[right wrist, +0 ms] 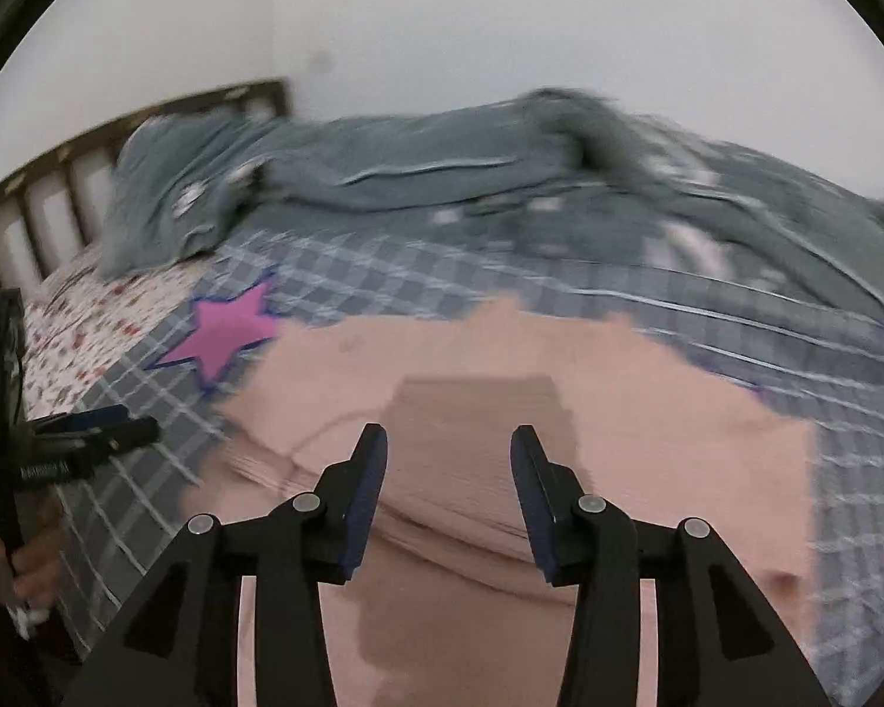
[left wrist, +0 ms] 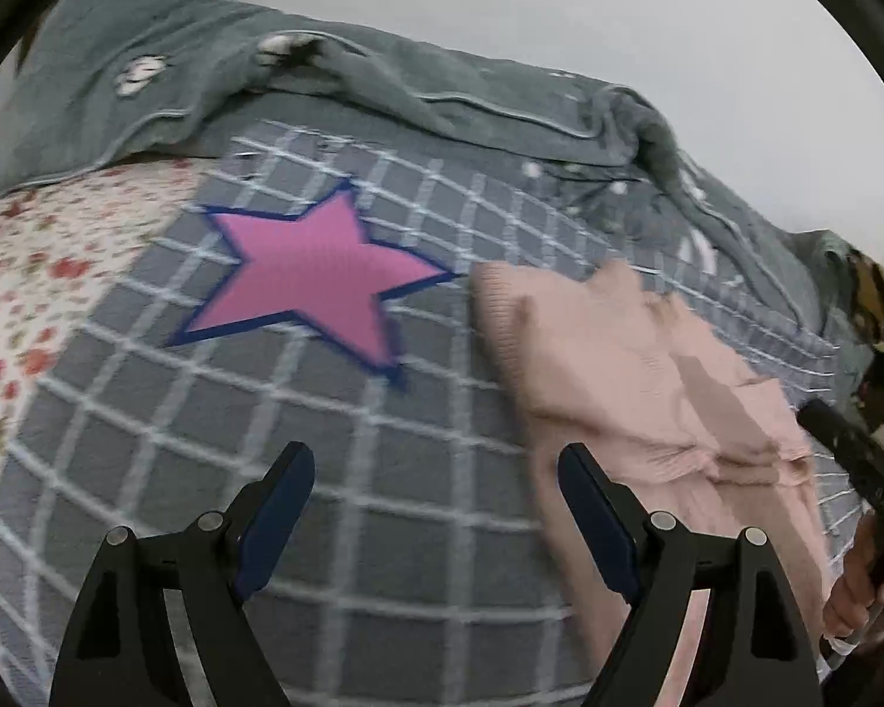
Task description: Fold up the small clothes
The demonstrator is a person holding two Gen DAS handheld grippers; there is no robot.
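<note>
Pink knit garment [right wrist: 619, 412] flat on grey checked bedspread [left wrist: 324, 442], right of pink star patch [left wrist: 312, 283], partly folded with layered edges showing. Right gripper [right wrist: 449, 442] hovering over garment's near part, jaws apart, nothing between pads. Left gripper [left wrist: 436, 465] jaws wide apart over bare bedspread, just left of garment's left edge, empty. Teal blanket [left wrist: 383, 76] bunched at far side of bed; floral sheet [left wrist: 41, 271] at left. Step judged: between folds, garment released, regrasp pending. Next move likely needs both grippers down onto an edge or corner, pinching one layer only, then lifting across for another fold. Risk: thick knit slipping or extra layers caught. Motion blur in right view, so fold lines unclear.
</note>
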